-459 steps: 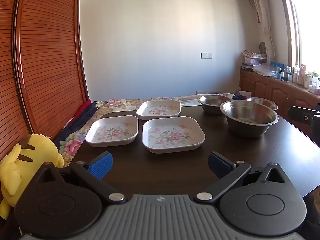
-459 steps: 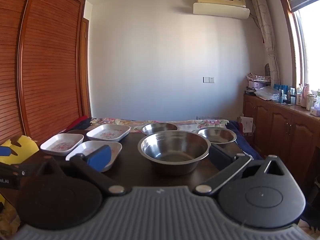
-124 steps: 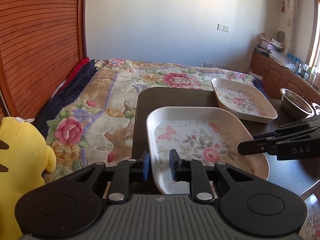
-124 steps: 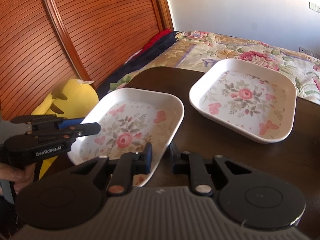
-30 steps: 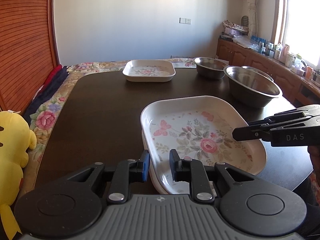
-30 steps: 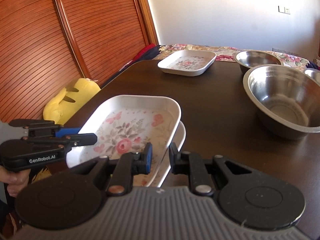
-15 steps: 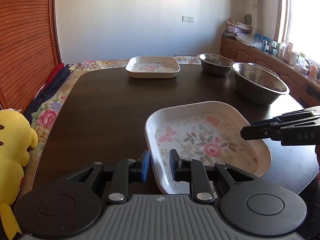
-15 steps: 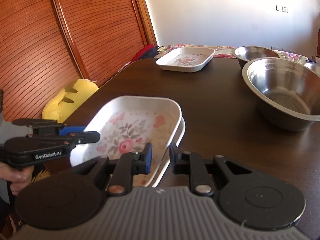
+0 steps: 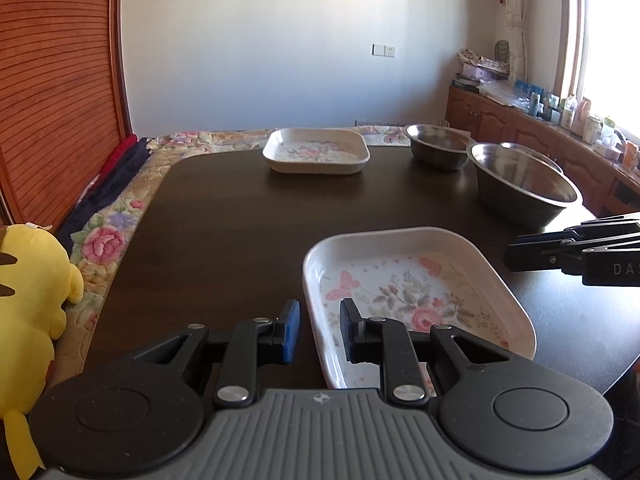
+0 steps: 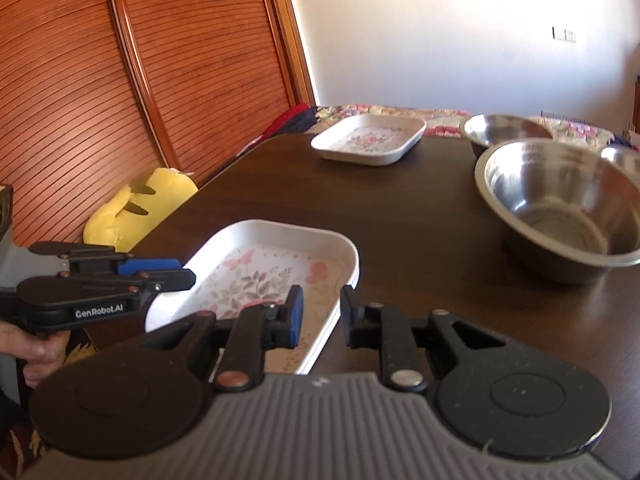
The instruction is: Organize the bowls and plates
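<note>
Taking the near floral plate (image 9: pixel 416 292) on the dark table (image 9: pixel 224 232) as landmark: the left gripper (image 9: pixel 319 330) straddles its left rim, jaws parted, rim between them unpinched. The right gripper (image 10: pixel 320 316) straddles its right rim likewise, jaws apart. Beyond it sit another floral plate (image 9: pixel 316 151) and, rightward, steel bowls (image 9: pixel 524 184).

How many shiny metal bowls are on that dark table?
3: the large bowl nearest the camera, a smaller bowl behind it toward the far plate, and a third bowl mostly cut off at the right edge.
</note>
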Demonstrator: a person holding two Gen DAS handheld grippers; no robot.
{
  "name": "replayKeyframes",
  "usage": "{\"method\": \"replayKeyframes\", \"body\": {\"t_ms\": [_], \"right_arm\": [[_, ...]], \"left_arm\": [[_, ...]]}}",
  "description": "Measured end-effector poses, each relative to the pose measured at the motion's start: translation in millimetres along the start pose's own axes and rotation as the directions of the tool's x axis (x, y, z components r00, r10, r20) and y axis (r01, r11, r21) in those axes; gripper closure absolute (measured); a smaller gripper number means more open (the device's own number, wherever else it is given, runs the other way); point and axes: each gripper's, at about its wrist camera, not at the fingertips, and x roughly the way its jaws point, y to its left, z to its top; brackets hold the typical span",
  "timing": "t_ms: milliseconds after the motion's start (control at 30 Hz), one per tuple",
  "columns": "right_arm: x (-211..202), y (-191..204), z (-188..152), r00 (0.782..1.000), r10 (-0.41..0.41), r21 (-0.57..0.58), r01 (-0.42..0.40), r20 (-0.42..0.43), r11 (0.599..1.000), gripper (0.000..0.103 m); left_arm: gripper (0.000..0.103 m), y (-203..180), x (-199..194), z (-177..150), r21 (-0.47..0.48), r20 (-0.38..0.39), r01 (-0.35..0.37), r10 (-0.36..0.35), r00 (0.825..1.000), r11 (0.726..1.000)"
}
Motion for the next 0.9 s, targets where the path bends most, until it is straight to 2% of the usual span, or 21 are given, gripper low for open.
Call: {"method": "replayKeyframes", "body": {"t_ms": [500,900], "right_arm": [[-11,-9,33,0.998,-0.035,-0.058,0.038,0.055,0.998,0.08],[0,-16,76,0.996,-0.046,-0.123,0.055,0.077,0.991,0.08]], "left_arm": [[0.077,0,2,21,0.021,0.025,-0.005,0.004,1.0,1.0],[0.075,7,25,64,0.05,0.054,-0.017,0.014,0.998,0.999]]}}
